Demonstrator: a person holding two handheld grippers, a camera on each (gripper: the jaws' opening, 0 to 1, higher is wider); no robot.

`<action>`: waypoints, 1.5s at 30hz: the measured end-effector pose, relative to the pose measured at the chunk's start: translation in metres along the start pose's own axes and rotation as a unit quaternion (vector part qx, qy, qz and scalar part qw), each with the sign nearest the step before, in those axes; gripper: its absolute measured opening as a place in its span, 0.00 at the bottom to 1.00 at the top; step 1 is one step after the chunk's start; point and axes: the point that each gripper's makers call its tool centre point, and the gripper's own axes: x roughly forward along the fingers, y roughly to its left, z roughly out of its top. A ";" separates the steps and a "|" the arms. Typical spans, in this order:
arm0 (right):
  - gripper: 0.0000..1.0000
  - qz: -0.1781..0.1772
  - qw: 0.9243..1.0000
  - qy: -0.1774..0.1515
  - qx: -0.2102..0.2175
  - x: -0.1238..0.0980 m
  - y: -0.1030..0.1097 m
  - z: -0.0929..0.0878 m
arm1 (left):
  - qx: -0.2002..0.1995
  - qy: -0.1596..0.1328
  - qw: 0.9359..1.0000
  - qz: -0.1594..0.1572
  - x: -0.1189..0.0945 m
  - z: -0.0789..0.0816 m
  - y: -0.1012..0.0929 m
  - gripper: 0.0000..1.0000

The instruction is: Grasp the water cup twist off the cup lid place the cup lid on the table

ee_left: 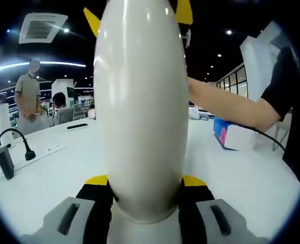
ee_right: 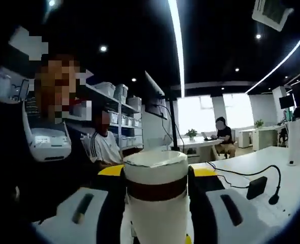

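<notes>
Cup (ee_left: 140, 112) glossy white; lid (ee_right: 156, 180) white, dark brown band. Jaws yellow-tipped, black. Desk (ee_left: 63, 173) white; box (ee_left: 226, 133) blue at its right edge.

white water cup (ee_left: 140, 112) upright, lid (ee_right: 156, 161) on

The water cup (ee_left: 142, 109) is showing a smooth, glossy cream surface that is catching ceiling lights. Its cup lid (ee_right: 156, 178) is looking satin white with a matt brown band. The table (ee_left: 63, 168) is appearing smooth and matt white.
</notes>
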 end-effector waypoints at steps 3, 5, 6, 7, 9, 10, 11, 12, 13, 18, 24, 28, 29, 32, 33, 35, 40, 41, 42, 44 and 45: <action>0.61 -0.015 1.000 0.020 -0.013 0.002 0.000 -0.005 | 0.002 0.000 1.000 0.000 0.000 -0.001 0.002 0.52; 0.61 -0.020 0.999 0.021 -0.017 0.002 0.000 -0.003 | 0.001 0.000 1.000 0.000 0.000 0.000 0.000 0.52; 0.61 -0.023 0.999 0.015 -0.017 0.002 -0.001 0.000 | 0.001 0.000 1.000 0.000 0.000 0.000 -0.002 0.52; 0.61 -0.026 1.000 0.011 -0.014 0.002 -0.002 0.001 | 0.001 0.000 1.000 0.000 0.000 0.000 -0.002 0.52; 0.62 -0.043 0.999 0.007 -0.015 0.001 -0.006 0.003 | 0.001 0.000 1.000 0.000 0.000 0.000 -0.002 0.52; 0.62 -0.050 0.999 0.008 -0.016 0.000 -0.006 0.003 | 0.001 0.000 1.000 0.000 0.000 0.001 -0.002 0.52; 0.62 -0.055 0.998 0.008 -0.017 0.000 -0.006 0.003 | 0.000 0.000 1.000 0.000 0.000 0.001 -0.003 0.52; 0.62 -0.058 0.998 0.007 -0.016 0.000 -0.005 0.004 | -0.001 0.000 1.000 0.000 0.000 0.001 -0.003 0.52; 0.62 -0.061 0.998 0.005 -0.016 0.001 -0.003 0.005 | 0.000 0.000 1.000 0.000 0.000 0.001 -0.003 0.52; 0.62 -0.083 0.996 -0.014 -0.020 0.003 0.002 0.011 | 0.000 0.000 1.000 0.000 0.000 0.001 -0.005 0.52; 0.68 -0.152 0.987 0.015 -0.058 0.008 -0.003 0.012 | 0.000 0.000 1.000 0.001 0.000 0.001 -0.005 0.52; 0.74 -0.223 0.969 0.062 -0.086 0.005 -0.009 0.007 | -0.001 0.000 1.000 0.002 0.001 0.002 -0.007 0.52; 0.74 -0.234 0.965 0.073 -0.093 0.004 -0.010 0.006 | 0.000 0.000 1.000 0.002 0.001 0.002 -0.007 0.52; 0.73 -0.276 0.949 0.098 -0.114 0.002 -0.012 0.010 | 0.000 0.000 1.000 0.002 0.000 0.002 -0.008 0.52; 0.72 -0.291 0.944 0.106 -0.116 0.000 -0.014 0.010 | -0.001 0.000 1.000 0.002 0.000 0.002 -0.008 0.52; 0.68 -0.315 0.932 0.126 -0.127 -0.003 -0.017 0.010 | -0.002 0.000 1.000 0.002 0.000 0.002 -0.008 0.52; 0.61 -0.351 0.911 0.165 -0.138 0.002 -0.015 0.008 | -0.002 0.001 1.000 0.002 0.000 0.001 -0.008 0.52; 0.61 -0.361 0.906 0.169 -0.144 0.003 -0.013 0.011 | -0.002 0.001 1.000 0.002 0.000 0.001 -0.008 0.52; 0.60 -0.371 0.902 0.170 -0.144 0.002 -0.014 0.013 | -0.001 0.001 1.000 0.002 0.000 0.001 -0.008 0.52; 0.55 -0.397 0.889 0.178 -0.145 -0.004 -0.016 0.016 | -0.001 0.001 1.000 0.002 0.000 0.001 -0.007 0.52; 0.53 -0.407 0.883 0.180 -0.149 -0.007 -0.017 0.017 | -0.003 0.001 1.000 0.002 -0.001 0.001 -0.007 0.52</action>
